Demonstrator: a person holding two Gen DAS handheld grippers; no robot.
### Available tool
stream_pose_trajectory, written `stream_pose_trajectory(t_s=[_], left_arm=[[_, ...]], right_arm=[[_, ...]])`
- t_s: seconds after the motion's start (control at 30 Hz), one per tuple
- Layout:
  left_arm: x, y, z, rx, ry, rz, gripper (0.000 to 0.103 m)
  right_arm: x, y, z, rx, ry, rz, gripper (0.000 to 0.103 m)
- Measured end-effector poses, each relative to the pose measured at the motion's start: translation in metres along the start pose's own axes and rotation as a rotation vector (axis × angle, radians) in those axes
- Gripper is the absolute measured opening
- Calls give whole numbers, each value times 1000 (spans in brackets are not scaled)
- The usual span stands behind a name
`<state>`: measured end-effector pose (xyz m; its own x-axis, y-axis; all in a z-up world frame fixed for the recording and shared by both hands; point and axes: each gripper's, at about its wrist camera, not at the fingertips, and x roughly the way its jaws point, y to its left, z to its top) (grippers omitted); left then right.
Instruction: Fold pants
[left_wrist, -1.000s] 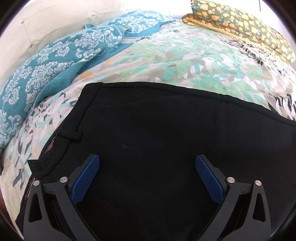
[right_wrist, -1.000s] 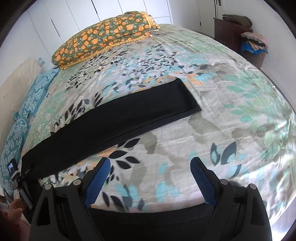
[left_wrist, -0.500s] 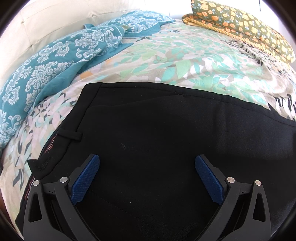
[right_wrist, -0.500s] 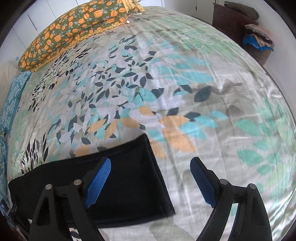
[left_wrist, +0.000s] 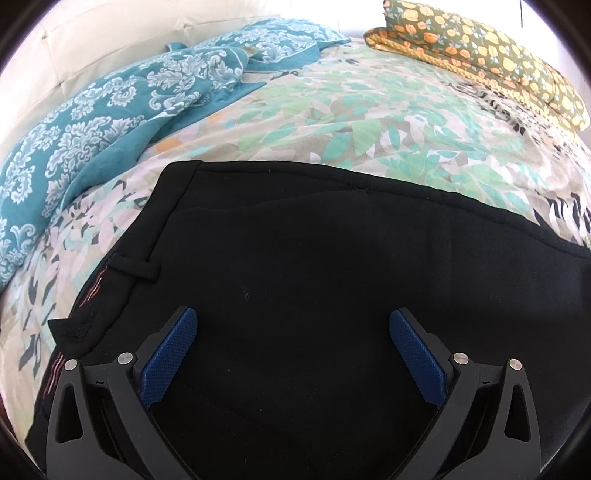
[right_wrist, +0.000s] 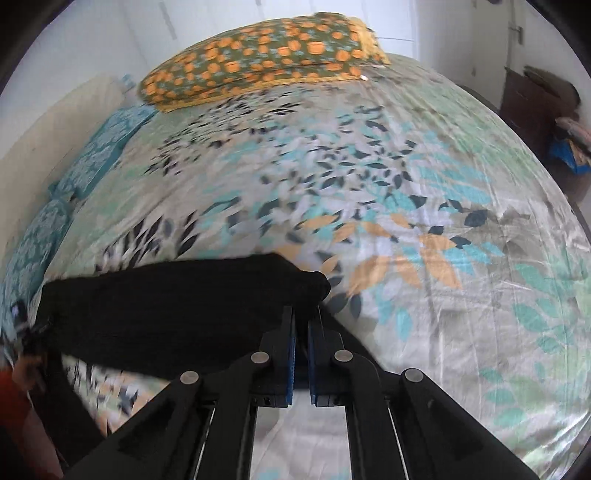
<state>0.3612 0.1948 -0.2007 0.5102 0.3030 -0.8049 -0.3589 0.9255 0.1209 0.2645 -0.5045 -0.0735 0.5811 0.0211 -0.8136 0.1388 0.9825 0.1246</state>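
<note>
Black pants (left_wrist: 295, 240) lie flat on the leafy bedspread (left_wrist: 369, 122), waistband and belt loop (left_wrist: 136, 267) at the left. My left gripper (left_wrist: 291, 315) hovers open just over the seat of the pants, blue pads (left_wrist: 166, 354) wide apart with nothing pinched. In the right wrist view the pants leg (right_wrist: 166, 302) stretches to the left. My right gripper (right_wrist: 303, 310) is closing its jaws on the leg's end, and the pads press the bunched hem (right_wrist: 310, 286) between them. The picture is blurred by motion.
Teal patterned pillows (left_wrist: 110, 110) lie along the cream headboard (left_wrist: 92, 40) at the left. An orange-flowered pillow (right_wrist: 258, 70) lies at the far side of the bed. A dark dresser with piled clothes (right_wrist: 535, 107) stands at the right. A hand (right_wrist: 24, 365) shows at the lower left.
My right gripper swung across the bed to the leg's end and went from wide open to shut on the hem, which is now bunched. The left gripper has not moved.
</note>
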Motion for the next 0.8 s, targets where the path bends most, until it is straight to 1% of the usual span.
stream_pose_trajectory(t_s=[0.07, 0.13, 0.2, 0.23, 0.27, 0.33, 0.4, 0.47, 0.5, 0.53, 0.57, 0.6, 0.63, 0.73, 0.8], left_arm=[[-1, 0, 1, 15, 9, -6, 103], [-4, 3, 3, 45, 48, -26, 103], [-16, 15, 5, 21, 94, -24, 102], [-25, 21, 5, -2, 97, -33, 102], [-38, 32, 3, -36, 92, -66, 102], [-64, 49, -3, -88, 73, -144, 102], [-86, 61, -12, -114, 62, -183, 102], [-105, 68, -24, -123, 54, -208, 102], [-113, 69, -32, -127, 50, -219, 102], [-116, 70, -39, -128, 49, -224, 102], [-116, 70, -48, -127, 53, -228, 102], [-113, 70, -59, -129, 67, -225, 102], [-110, 69, -67, -136, 78, -226, 102], [-103, 68, -87, -146, 93, -222, 102], [-101, 65, -93, -149, 90, -246, 102]], right_arm=[[-28, 28, -39, -79, 20, 7, 5], [-51, 38, -81, -111, 39, -25, 5], [-66, 32, -118, -102, 74, -91, 5], [-70, 26, -135, -76, 97, -123, 5], [-73, 19, -150, -48, 116, -158, 5], [-71, 6, -169, -36, 156, -224, 5], [-61, -3, -179, -31, 208, -277, 5], [-48, -3, -181, -54, 271, -321, 5], [-44, -2, -182, -69, 290, -325, 10], [-41, -1, -184, -80, 319, -336, 25], [-39, -1, -185, -90, 330, -348, 48], [-43, 0, -187, -102, 317, -359, 58], [-49, 1, -188, -110, 297, -372, 65], [-71, 1, -189, -73, 262, -421, 65], [-92, 7, -189, -34, 209, -450, 66]])
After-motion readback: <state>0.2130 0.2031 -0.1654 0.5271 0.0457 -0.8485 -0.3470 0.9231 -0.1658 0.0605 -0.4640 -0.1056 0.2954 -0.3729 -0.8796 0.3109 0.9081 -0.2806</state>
